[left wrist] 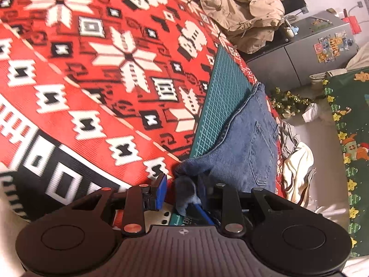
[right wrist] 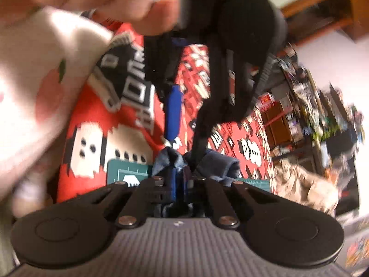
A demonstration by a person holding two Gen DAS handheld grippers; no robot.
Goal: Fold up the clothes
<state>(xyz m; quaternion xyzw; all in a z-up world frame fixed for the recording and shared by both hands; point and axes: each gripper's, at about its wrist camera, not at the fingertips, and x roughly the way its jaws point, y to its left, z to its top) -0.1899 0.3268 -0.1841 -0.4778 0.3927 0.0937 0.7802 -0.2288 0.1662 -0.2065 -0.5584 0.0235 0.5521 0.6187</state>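
We judge fold midway: right gripper pinching denim garment corner; left gripper jaws spread, cloth between; flattening remains.

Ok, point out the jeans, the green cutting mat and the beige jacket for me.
jeans (left wrist: 249,143): left wrist view, on the denim panel beside the back pocket.
green cutting mat (left wrist: 221,97): left wrist view, on its bare gridded surface.
beige jacket (left wrist: 242,16): left wrist view, middle of the crumpled heap.
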